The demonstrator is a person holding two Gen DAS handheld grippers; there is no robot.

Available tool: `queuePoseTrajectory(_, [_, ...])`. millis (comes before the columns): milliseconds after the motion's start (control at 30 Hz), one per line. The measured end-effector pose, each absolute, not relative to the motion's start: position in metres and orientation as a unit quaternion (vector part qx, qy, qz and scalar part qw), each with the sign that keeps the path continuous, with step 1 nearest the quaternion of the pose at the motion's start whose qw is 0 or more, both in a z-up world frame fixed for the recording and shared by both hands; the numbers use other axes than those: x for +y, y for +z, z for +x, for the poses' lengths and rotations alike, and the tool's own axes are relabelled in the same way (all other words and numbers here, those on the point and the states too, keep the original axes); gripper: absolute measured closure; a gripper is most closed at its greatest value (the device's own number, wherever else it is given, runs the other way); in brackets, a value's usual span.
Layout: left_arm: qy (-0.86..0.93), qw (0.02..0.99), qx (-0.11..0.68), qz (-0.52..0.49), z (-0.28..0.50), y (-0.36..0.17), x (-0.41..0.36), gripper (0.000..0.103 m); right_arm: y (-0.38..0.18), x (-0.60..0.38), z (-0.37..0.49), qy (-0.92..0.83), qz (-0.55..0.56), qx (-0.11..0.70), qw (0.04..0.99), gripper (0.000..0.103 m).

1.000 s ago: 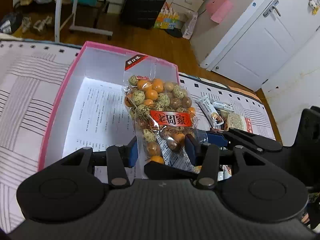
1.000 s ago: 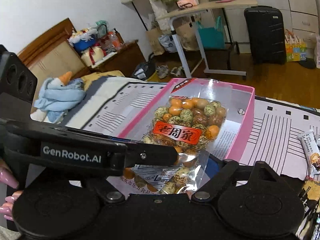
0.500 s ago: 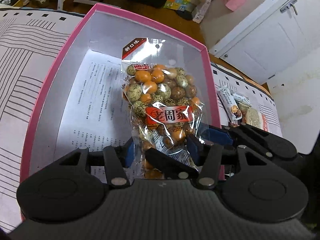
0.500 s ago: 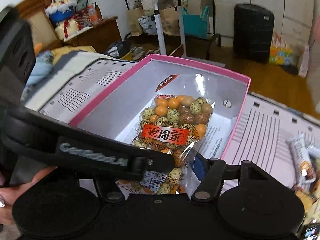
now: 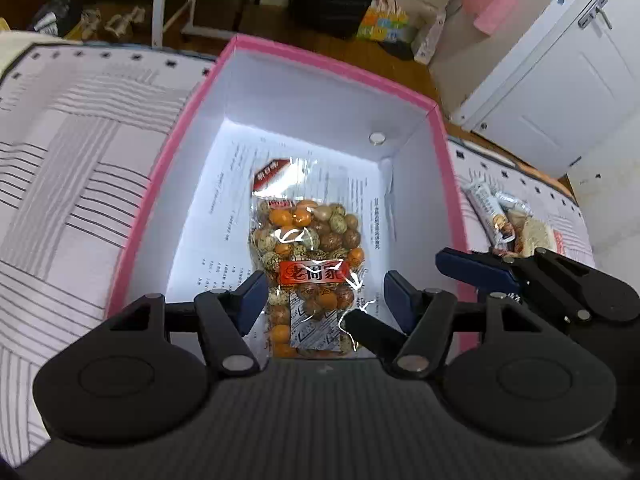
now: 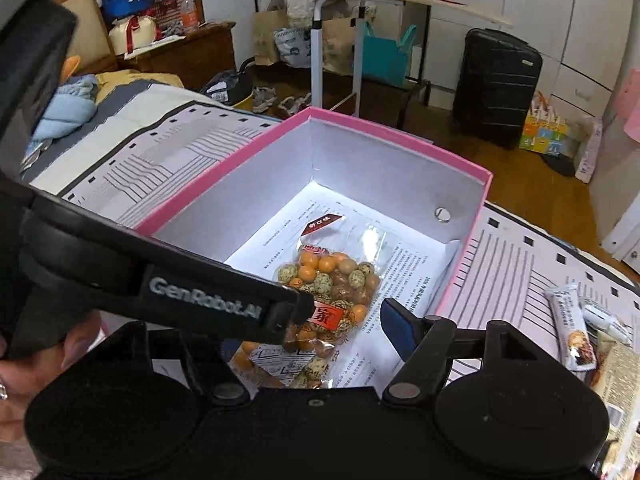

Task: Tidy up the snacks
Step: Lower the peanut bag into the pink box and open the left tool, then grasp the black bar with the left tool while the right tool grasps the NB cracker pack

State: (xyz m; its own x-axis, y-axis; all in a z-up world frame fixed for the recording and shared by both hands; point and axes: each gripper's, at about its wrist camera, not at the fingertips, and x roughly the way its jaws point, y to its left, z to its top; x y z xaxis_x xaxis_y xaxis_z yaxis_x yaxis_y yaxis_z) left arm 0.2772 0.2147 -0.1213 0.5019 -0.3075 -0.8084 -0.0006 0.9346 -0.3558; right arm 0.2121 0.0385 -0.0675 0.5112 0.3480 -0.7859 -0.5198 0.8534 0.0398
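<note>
1. Pink card forms the rim of the open box (image 5: pixel 352 68), whose white inner walls carry one small round metal disc (image 5: pixel 377 138); the near wall of the box is hidden behind both gripper bodies.
2. The lower end of the bag of coated peanuts (image 5: pixel 310 264) is cut off in the left wrist view by the gripper housing, and in the right wrist view the left gripper's arm crosses the bag and covers part of its red label.
3. The right gripper's (image 6: pixel 340 324) left finger is hidden behind that arm; only its blue right finger shows clearly.
4. Inside the box a printed sheet of paper (image 5: pixel 224 216) lines the floor, and the bag lies flat on it, towards the near right part of the floor. It is the only snack in the box.
5. The bag's long axis runs from the near wall towards the far wall, its clear header with the dark red corner tag pointing at the far wall.
6. The left gripper (image 5: pixel 324 300) has its blue pads either side of the bag's near end, clear of the film, and its jaws are opening.
7. The right gripper's jaws are opening too; its visible pad stands apart from the bag, nothing pressed.
8. Outside the box, on the striped bedcover (image 5: pixel 72 184) to the right, lie a few more snack packets (image 5: pixel 502 220), partly blocked by the right gripper and too small to read.
</note>
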Motion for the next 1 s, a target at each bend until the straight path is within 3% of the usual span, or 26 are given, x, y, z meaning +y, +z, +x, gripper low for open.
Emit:
queuePoseTrajectory(633, [-0.138,0.909,0.390,-0.052,0.160,0.017,0.159,0.038,0.026,-0.044,0.131,0.245,-0.111,0.394,0.879,0.026])
queuePoseTrajectory(933, [-0.196,0.910,0.366,-0.005,0.123,0.042,0.102,0.029,0.049,-0.141,0.102,0.255,-0.032,0.352,0.900,0.026])
queuePoseTrajectory(1000, [-0.207,0.907,0.367,-0.001,0.124,0.036,0.084,0.022,0.043,-0.157,0.098,0.248,-0.037,0.338,0.907,0.026])
